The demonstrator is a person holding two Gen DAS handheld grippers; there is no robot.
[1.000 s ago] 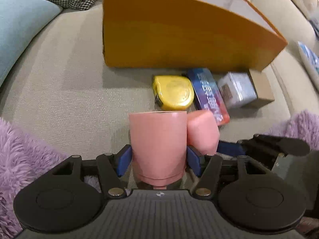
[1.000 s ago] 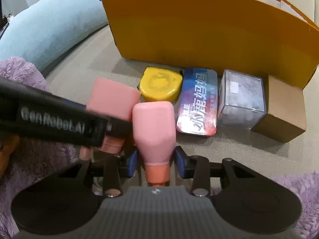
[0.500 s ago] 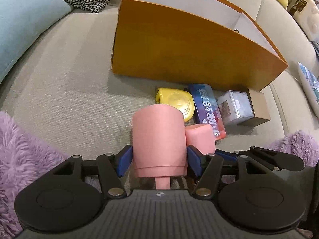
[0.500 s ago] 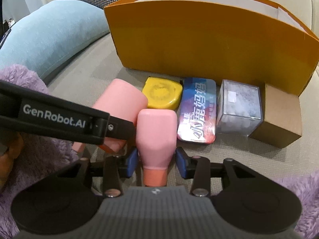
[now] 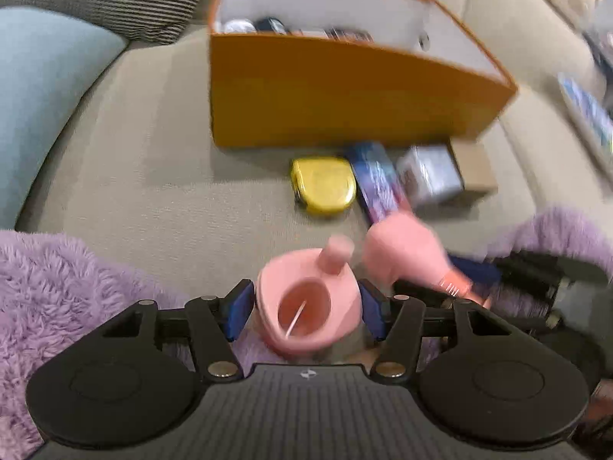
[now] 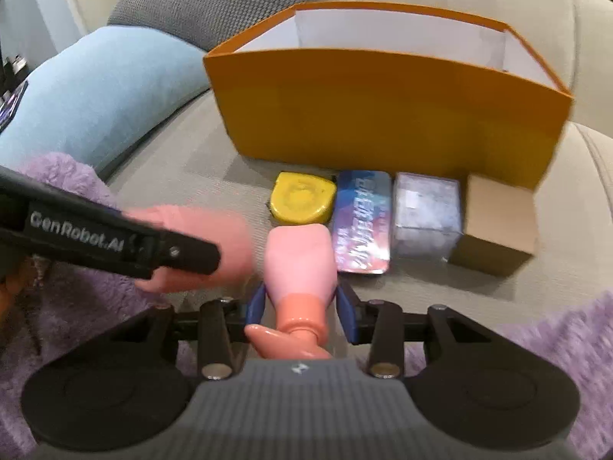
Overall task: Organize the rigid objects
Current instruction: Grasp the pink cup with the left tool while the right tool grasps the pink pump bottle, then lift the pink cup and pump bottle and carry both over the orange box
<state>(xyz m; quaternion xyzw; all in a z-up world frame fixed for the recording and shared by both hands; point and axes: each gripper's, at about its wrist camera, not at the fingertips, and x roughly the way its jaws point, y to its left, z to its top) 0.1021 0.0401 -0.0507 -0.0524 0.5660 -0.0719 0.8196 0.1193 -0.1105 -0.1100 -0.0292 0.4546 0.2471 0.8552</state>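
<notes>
Left gripper (image 5: 306, 308), jaws closing, clamps a hollow pink plastic cup (image 5: 308, 303); my right gripper (image 6: 299, 303) pinches its pink stopper-shaped piece (image 6: 300, 264). Both hang over the couch, the open orange cardboard box (image 6: 383, 115) at twelve o'clock. Next, I judge, both go up over its rim.

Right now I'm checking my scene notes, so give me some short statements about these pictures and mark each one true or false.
1. The orange open-topped box stands behind the yellow tape measure. True.
2. The left gripper is empty. False: its jaws are closing with a pink cup between them.
3. The right gripper holds a pink bottle-shaped piece. True.
4. The brown cardboard box lies inside the orange box. False: it sits outside, in front of it.
</notes>
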